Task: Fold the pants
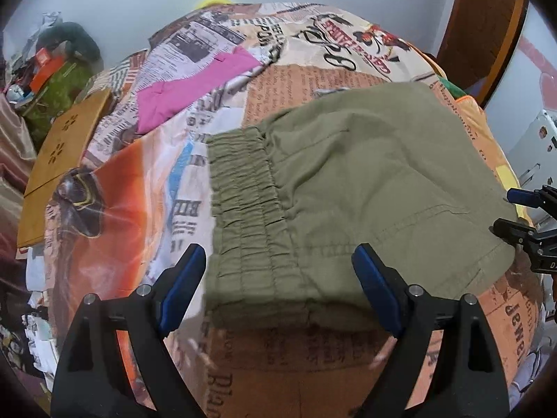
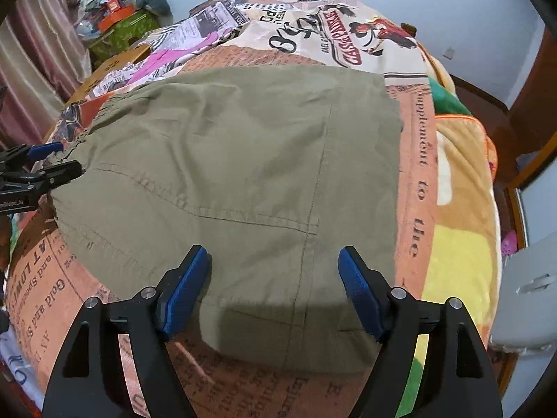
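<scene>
On the bed (image 1: 132, 188), spread with a newspaper-print sheet, the olive pants (image 1: 348, 188) lie folded into a flat bundle, elastic waistband to the left. The left tongs (image 1: 278, 285) hang spread wide above the waistband end, gripping nothing. The right tongs (image 2: 275, 278) gape likewise over the bundle's right part, empty too.

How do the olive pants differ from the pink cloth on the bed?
The olive pants lie close under both grippers and are folded into a broad block with a gathered elastic waistband; the pink cloth lies farther up the printed bedspread, looks smaller in view and shows no waistband. The pants are muted green, the cloth bright pink. Both lie flat on the bedspread, held by nothing.
</scene>
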A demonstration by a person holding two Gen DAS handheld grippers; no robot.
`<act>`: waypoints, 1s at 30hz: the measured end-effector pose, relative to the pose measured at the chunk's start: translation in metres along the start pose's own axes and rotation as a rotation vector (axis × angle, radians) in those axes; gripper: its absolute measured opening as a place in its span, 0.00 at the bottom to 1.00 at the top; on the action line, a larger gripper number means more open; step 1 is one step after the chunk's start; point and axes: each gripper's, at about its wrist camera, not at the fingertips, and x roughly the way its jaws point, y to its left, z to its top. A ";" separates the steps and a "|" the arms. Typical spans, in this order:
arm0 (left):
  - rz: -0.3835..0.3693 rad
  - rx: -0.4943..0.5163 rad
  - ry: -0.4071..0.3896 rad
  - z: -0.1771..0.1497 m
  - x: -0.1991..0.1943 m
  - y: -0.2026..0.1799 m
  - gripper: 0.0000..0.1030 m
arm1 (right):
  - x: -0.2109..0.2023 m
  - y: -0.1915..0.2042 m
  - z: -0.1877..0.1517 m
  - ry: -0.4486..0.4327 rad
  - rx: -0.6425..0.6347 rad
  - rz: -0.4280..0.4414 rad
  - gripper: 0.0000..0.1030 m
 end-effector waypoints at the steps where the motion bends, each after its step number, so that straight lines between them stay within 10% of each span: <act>1: 0.011 -0.008 -0.014 0.000 -0.006 0.003 0.85 | -0.004 0.002 0.001 -0.011 -0.005 0.000 0.72; 15: -0.086 -0.186 -0.062 -0.018 -0.051 0.032 0.85 | -0.043 0.047 0.031 -0.215 -0.076 0.086 0.73; 30: -0.288 -0.257 0.105 -0.037 -0.005 0.002 0.86 | 0.017 0.066 0.013 -0.065 -0.057 0.166 0.73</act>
